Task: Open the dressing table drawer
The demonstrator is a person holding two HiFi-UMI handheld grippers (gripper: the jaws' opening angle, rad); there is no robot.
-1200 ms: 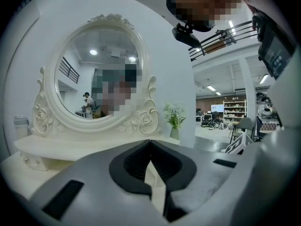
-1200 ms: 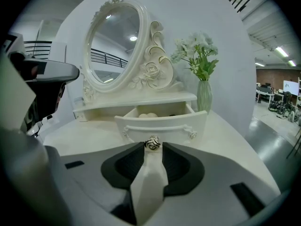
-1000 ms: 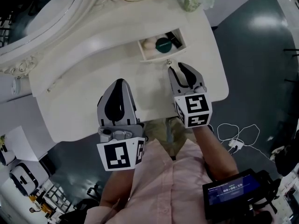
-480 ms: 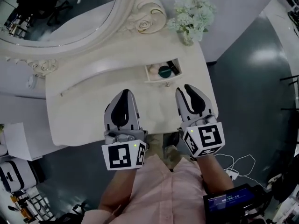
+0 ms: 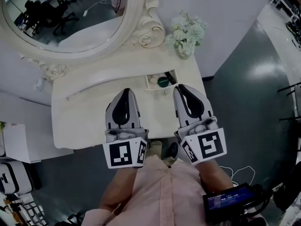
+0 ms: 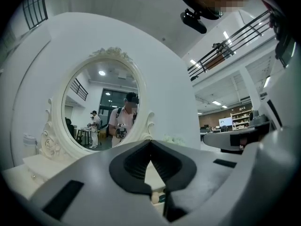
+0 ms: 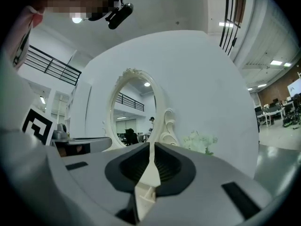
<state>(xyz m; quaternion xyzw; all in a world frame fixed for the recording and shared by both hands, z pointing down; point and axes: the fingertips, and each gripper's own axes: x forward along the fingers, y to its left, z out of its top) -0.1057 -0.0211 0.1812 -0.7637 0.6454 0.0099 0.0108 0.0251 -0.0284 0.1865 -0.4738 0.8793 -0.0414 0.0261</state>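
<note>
The white dressing table [image 5: 84,112] has a small drawer [image 5: 160,81] standing pulled out at its right front. A green round thing and a pale one lie in it. My right gripper [image 5: 178,87] hovers above the table just in front of the drawer, apart from it. Its jaws have just been closing, the tips now meet, and nothing is between them [image 7: 151,145]. My left gripper [image 5: 125,91] hangs beside it over the middle of the table, shut and empty [image 6: 150,142]. Both point level towards the mirror.
An oval mirror [image 5: 61,18] in a carved white frame stands at the back of the table. A vase of pale flowers [image 5: 187,32] sits at the back right corner. Dark floor [image 5: 254,88] lies to the right. A small screen [image 5: 230,199] hangs at the person's waist.
Both grippers have risen and drawn away from the table, which now looks smaller. The right gripper's jaws went from spread to closed. The drawer stays open.
</note>
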